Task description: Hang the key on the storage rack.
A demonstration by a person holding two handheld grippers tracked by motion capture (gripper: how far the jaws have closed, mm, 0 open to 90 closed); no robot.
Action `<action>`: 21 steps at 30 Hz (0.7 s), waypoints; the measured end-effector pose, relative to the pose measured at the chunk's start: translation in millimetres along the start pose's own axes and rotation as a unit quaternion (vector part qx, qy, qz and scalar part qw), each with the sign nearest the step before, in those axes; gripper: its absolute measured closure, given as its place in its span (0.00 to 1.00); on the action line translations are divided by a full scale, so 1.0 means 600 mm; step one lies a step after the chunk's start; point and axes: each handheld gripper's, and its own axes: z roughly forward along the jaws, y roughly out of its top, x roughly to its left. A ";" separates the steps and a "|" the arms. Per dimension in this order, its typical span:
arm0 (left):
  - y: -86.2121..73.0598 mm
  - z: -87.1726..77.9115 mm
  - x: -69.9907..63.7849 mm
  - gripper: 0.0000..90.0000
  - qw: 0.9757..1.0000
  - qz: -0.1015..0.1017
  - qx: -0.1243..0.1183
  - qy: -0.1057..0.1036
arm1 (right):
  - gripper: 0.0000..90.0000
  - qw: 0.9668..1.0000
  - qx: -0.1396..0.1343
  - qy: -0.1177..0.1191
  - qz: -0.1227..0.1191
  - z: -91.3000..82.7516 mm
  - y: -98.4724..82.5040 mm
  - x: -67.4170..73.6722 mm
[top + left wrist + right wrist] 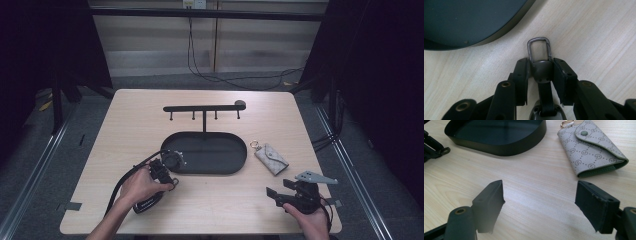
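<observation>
My left gripper (pixel 540 65) is shut on a dark key strap's metal cap (pixel 542 71). Its grey carabiner clip (pixel 539 48) sticks out past the fingertips and lies flat on the wood. From above, this gripper (pixel 170 182) lies just in front of the black oval tray (pixel 205 170), near its left end. My right gripper (pixel 278 189) is at the front right of the table, open, with only bare wood between its jaws (pixel 540 192). A beige patterned key pouch (pixel 594 147) with a snap flap and a ring lies ahead of it, to the right.
A black rack with several hooks (pixel 204 108) stands on a post behind the tray. The key pouch (pixel 271 159) lies right of the tray (pixel 506 148). Cables run over the floor beyond the table's far edge.
</observation>
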 end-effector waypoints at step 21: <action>0.004 -0.001 0.011 0.78 1.000 -0.009 0.005 -0.019 | 0.25 1.000 0.002 0.001 0.002 0.001 0.000 -0.001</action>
